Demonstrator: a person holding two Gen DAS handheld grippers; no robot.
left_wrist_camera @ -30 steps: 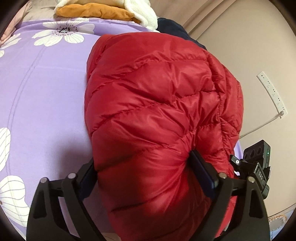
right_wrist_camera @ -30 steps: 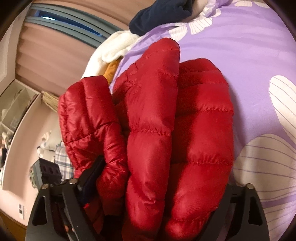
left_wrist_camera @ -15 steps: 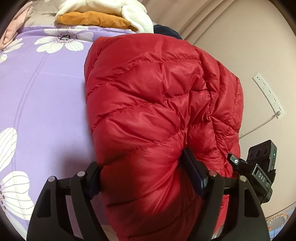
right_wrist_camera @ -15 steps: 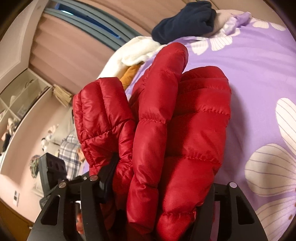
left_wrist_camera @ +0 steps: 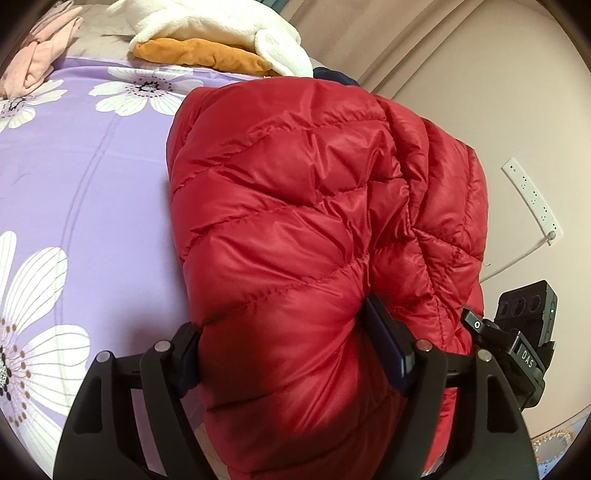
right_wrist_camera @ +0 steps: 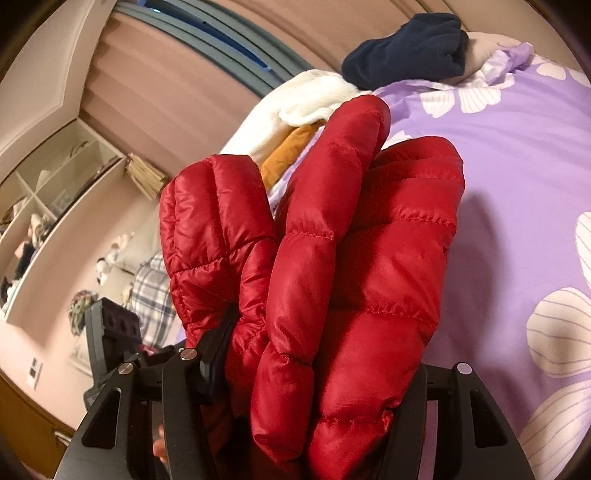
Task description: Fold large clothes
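The red puffer jacket (left_wrist_camera: 314, 229) is bunched in a thick fold above the purple flowered bed (left_wrist_camera: 74, 206). The left gripper (left_wrist_camera: 291, 354) has its fingers pressed into one end of the bundle, and the right gripper (right_wrist_camera: 317, 373) clamps several stacked layers at the other. Beyond the jacket, at the bed's far edge, lie a white fleece (left_wrist_camera: 221, 26) and an orange garment (left_wrist_camera: 199, 55)

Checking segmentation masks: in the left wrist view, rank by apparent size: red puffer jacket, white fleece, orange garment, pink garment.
1. red puffer jacket, by far the largest, though it is nearest the lens.
2. white fleece, partly cut off at the top.
3. orange garment and pink garment: look alike, both partly hidden; not ranked.
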